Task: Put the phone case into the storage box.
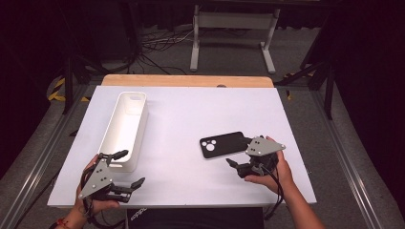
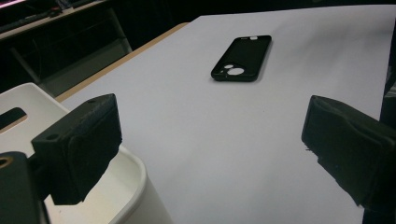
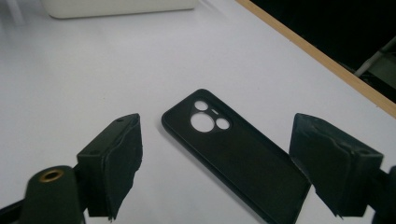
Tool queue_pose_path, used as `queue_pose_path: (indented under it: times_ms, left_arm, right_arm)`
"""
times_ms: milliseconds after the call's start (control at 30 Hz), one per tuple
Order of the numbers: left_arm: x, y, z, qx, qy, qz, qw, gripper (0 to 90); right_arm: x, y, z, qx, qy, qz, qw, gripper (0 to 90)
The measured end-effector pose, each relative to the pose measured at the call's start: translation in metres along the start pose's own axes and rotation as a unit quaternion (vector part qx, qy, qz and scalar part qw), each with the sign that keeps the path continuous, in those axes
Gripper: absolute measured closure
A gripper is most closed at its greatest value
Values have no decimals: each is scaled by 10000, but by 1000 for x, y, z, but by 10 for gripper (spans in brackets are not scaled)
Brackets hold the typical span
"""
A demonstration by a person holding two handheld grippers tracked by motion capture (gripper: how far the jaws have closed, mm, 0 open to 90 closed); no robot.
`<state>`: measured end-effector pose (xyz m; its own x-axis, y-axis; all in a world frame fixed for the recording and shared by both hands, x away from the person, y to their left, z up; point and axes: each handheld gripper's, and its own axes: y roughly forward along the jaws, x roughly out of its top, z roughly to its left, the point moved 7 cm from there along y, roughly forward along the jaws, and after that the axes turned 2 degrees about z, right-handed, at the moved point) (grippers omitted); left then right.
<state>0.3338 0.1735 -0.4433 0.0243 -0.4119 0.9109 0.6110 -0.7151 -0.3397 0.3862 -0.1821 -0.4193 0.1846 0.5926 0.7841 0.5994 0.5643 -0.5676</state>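
A black phone case (image 1: pixel 223 144) (image 2: pixel 243 57) lies flat on the white table (image 1: pixel 191 109), its camera cutouts toward the left in the high view. My right gripper (image 1: pixel 239 152) (image 3: pixel 219 168) is just at the case's right end, open, its two jaws wide apart. In the right gripper view the case (image 3: pixel 238 158) lies between and below the jaws, and neither pad presses on it. My left gripper (image 1: pixel 130 168) (image 2: pixel 212 144) is held at the table's near left corner, open, with nothing between its jaws. It sits beside the near end of a long white bin (image 1: pixel 125 126).
The white bin (image 2: pixel 130 177) (image 3: pixel 116 7) runs from the near left toward the far left of the table. A wooden strip (image 1: pixel 186 80) borders the far edge. On the floor beyond are a white frame stand (image 1: pixel 234 28) and cables (image 1: pixel 157 45).
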Motion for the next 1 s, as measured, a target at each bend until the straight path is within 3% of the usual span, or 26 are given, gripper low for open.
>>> queue_pose_path:
  times_ms: [100, 300, 467, 667, 1000]
  left_arm:
    - [0, 0, 0, 1, 81, 11, 10000, 57]
    - [0, 1, 0, -39, -2, 32, 10000, 57]
    - [-1, 2, 0, -34, 67, 58, 10000, 57]
    - [-1, 1, 1, -36, 56, 83, 9999, 59]
    - [-2, 0, 1, -32, 23, 74, 10000, 59]
  right_arm:
    - [5, 7, -3, 59, -80, 119, 9999, 184]
    - [15, 17, -10, 125, -154, 286, 9994, 184]
    - [23, 24, -16, 143, -195, 402, 9989, 183]
    - [28, 33, -25, -9, -266, 489, 9984, 183]
    - [32, 46, -38, -14, -181, 599, 9980, 191]
